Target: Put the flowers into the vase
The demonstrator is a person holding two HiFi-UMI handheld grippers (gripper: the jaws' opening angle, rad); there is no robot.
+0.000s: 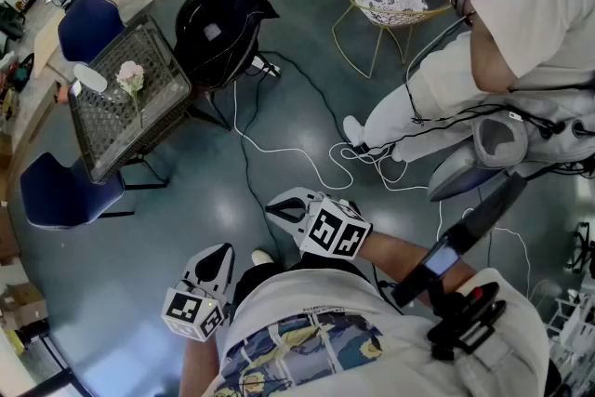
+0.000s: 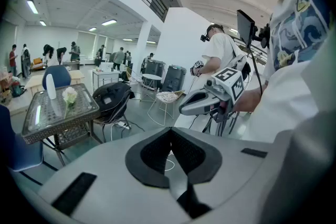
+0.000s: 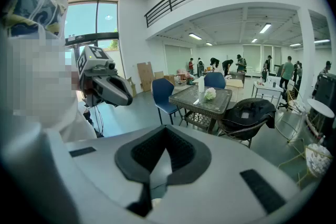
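A pale pink flower (image 1: 130,75) lies on the dark wicker table (image 1: 149,51) at the upper left, far from me, with a white vase (image 1: 90,78) beside it. Both grippers hover over the floor close to my body, well short of the table. My left gripper (image 1: 221,254) is shut and empty; its own view shows its jaws closed (image 2: 170,152), with the flower (image 2: 69,96) and vase (image 2: 51,86) in the distance. My right gripper (image 1: 277,209) is also shut on nothing (image 3: 157,162); its view has the flower (image 3: 210,94) and vase (image 3: 201,84) on the table (image 3: 218,106) ahead.
A black chair draped in dark cloth (image 1: 218,19) stands by the table, with blue chairs (image 1: 88,23) (image 1: 56,191) around it. White cable (image 1: 279,149) trails over the grey floor. A wire chair (image 1: 390,5) and a seated person in white (image 1: 483,79) are at the right.
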